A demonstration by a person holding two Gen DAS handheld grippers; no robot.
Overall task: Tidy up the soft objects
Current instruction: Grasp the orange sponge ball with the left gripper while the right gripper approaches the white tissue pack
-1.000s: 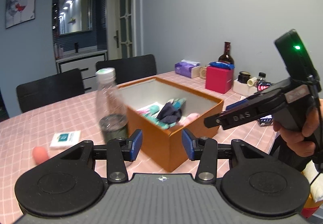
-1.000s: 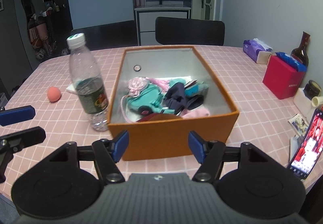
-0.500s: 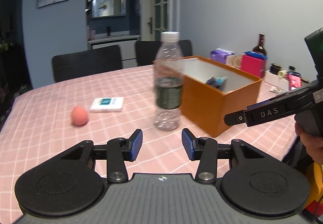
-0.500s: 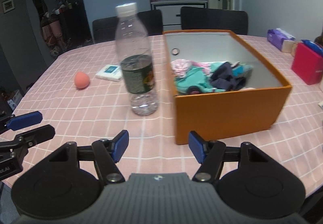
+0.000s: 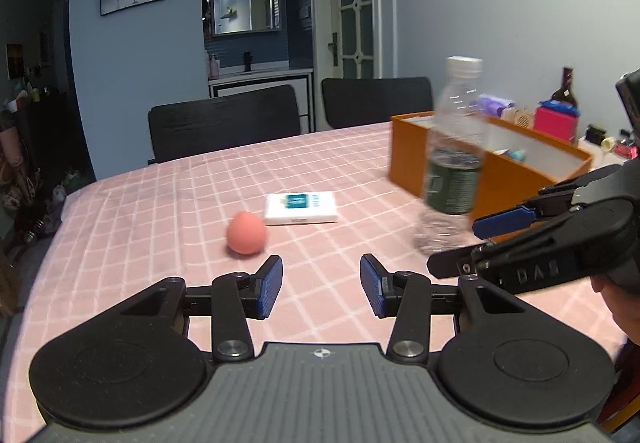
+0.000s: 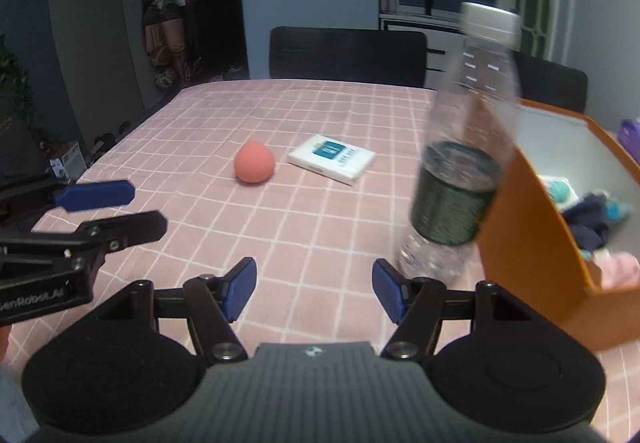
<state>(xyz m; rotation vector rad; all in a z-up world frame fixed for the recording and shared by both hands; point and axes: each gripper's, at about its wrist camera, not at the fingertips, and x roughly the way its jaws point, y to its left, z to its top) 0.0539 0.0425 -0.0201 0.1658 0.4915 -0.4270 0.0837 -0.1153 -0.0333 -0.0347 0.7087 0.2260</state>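
A soft pink ball (image 5: 245,238) lies on the pink checked tablecloth, also in the right wrist view (image 6: 254,162). A white tissue pack (image 5: 301,208) lies just behind it, also in the right wrist view (image 6: 332,159). An orange box (image 5: 496,167) at the right holds soft items (image 6: 592,227). My left gripper (image 5: 321,285) is open and empty, a short way in front of the ball. My right gripper (image 6: 314,291) is open and empty, nearer the bottle; it also shows at the right of the left wrist view (image 5: 486,243).
A clear plastic bottle (image 5: 452,163) with a dark label stands next to the box's left side, also in the right wrist view (image 6: 460,163). Black chairs (image 5: 224,127) stand behind the table. A red box (image 5: 556,123), a dark bottle and small items sit far right.
Both grippers have swung left, away from the orange box toward the ball and tissue pack. Both stay open and empty.
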